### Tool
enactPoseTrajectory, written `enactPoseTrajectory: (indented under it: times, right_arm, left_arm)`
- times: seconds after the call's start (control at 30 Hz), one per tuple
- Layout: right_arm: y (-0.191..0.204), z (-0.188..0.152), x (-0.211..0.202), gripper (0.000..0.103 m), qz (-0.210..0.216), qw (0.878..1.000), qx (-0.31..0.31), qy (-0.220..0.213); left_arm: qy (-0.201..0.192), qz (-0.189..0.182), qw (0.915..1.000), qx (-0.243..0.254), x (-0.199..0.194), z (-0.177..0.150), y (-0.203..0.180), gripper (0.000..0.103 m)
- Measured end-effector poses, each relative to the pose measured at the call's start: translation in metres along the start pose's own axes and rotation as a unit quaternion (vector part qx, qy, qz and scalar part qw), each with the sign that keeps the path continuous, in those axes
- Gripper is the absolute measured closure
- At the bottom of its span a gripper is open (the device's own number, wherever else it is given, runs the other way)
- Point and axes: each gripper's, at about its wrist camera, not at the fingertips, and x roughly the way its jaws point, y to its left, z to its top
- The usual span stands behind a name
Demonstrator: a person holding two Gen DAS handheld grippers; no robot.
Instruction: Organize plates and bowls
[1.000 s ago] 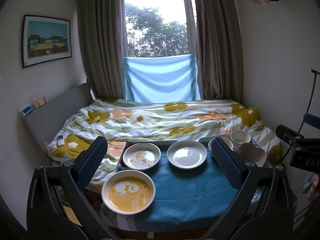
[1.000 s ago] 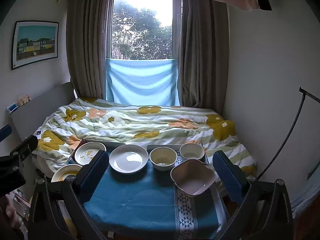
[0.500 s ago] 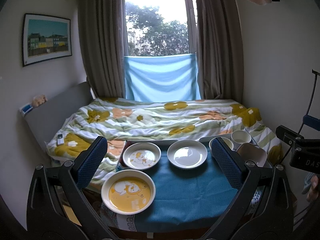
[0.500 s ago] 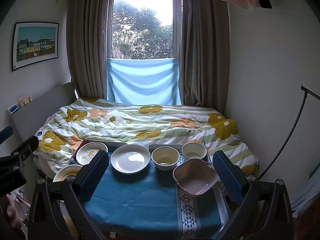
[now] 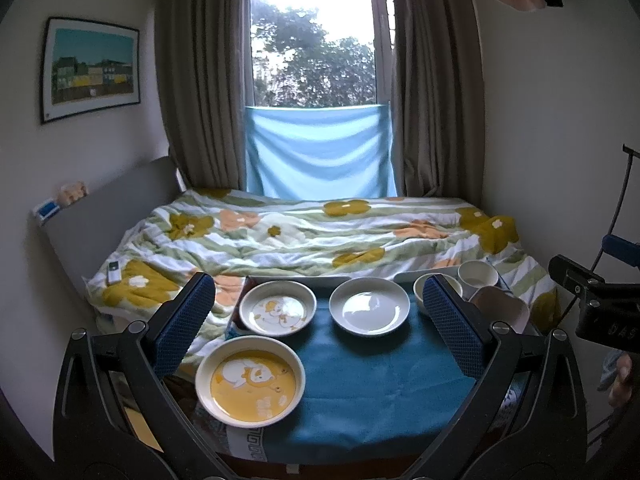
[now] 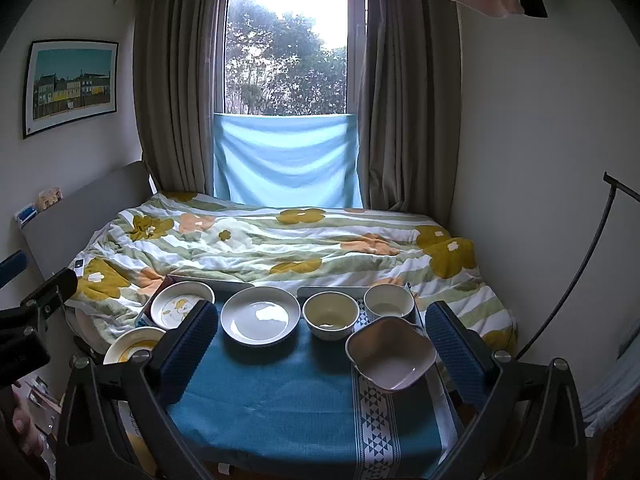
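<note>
On a small table with a blue cloth (image 5: 372, 392) lie a yellow cartoon plate (image 5: 250, 386) at the front left, a smaller cartoon plate (image 5: 278, 309) behind it and a plain white plate (image 5: 369, 306). To the right stand a cream bowl (image 6: 330, 314), a white cup-like bowl (image 6: 390, 301) and a squarish pinkish bowl (image 6: 390, 354). My left gripper (image 5: 320, 322) hovers open above the plates, holding nothing. My right gripper (image 6: 322, 338) is open too, above the bowls, with the squarish bowl just inside its right finger.
A bed with a flowered quilt (image 5: 320, 236) lies right behind the table, below a window with curtains. A grey headboard (image 5: 108, 208) runs along the left wall. A thin black stand (image 6: 576, 272) leans by the right wall. A hand (image 5: 620, 380) holds the other gripper at the right edge.
Both grippers have drifted slightly forward and down toward the table, so the dishes look a little nearer. Nothing on the table has moved.
</note>
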Motion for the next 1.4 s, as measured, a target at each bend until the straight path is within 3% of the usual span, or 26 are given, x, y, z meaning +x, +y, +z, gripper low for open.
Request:
enactPoseTrajectory:
  times: [1.4]
  right_arm:
    - [0.007,-0.003,-0.003,0.000,-0.004,1.000,0.004,0.007]
  left_arm:
    - [0.015,0.016,0.9997,-0.006,0.007,-0.002,0.010,0.000]
